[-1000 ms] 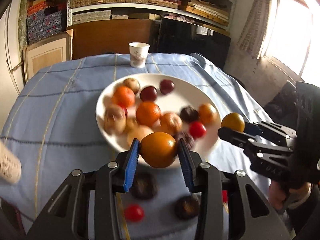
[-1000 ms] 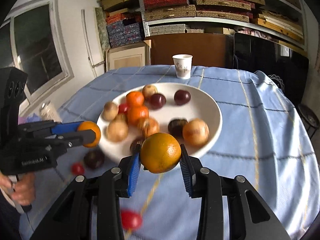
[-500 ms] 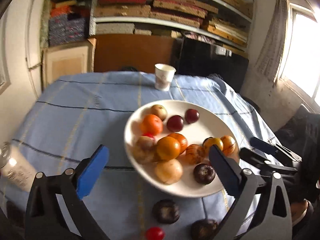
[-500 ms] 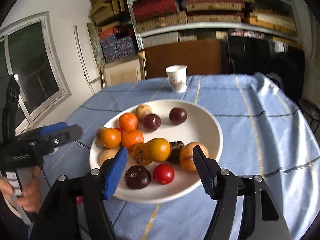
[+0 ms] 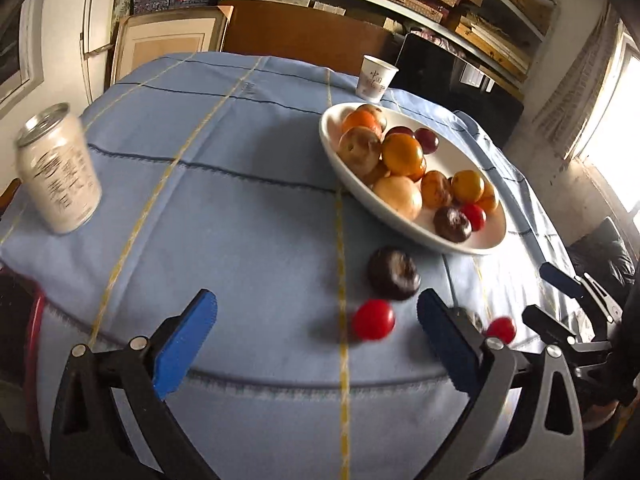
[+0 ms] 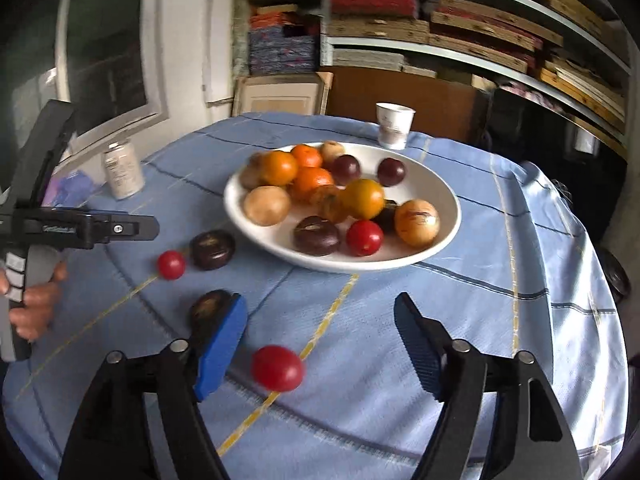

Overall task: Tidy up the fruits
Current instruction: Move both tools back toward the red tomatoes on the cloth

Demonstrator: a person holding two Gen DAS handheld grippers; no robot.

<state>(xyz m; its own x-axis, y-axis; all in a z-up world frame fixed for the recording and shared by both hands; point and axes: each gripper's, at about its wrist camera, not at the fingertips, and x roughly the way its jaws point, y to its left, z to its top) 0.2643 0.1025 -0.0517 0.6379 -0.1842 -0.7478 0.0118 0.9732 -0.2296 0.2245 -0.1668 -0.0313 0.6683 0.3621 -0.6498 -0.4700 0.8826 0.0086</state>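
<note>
Two handheld grippers hover low over a tabletop draped in a pale blue cloth with yellow and dark stripes, where a white plate holds most of the fruit: oranges, tan round fruits, dark purple ones and a red tomato near its front rim. The right gripper has its blue-padded jaws wide apart and holding nothing, with a loose red tomato lying on the cloth between them, nearer the left pad. Just beside that pad sits a dark fruit, partly hidden by it. Farther left on the cloth, a second dark fruit and a smaller red tomato lie close together, just off the plate's rim. The left gripper also has its jaws spread wide and empty; in its view the same pair, dark fruit and red tomato, lie ahead of its right pad, with another tomato partly hidden behind that pad. A white drinks can stands upright near the left edge of the cloth, and a paper cup stands beyond the plate at the far side. Shelves stacked with boxes fill the wall behind. Both views are slightly blurred.
</note>
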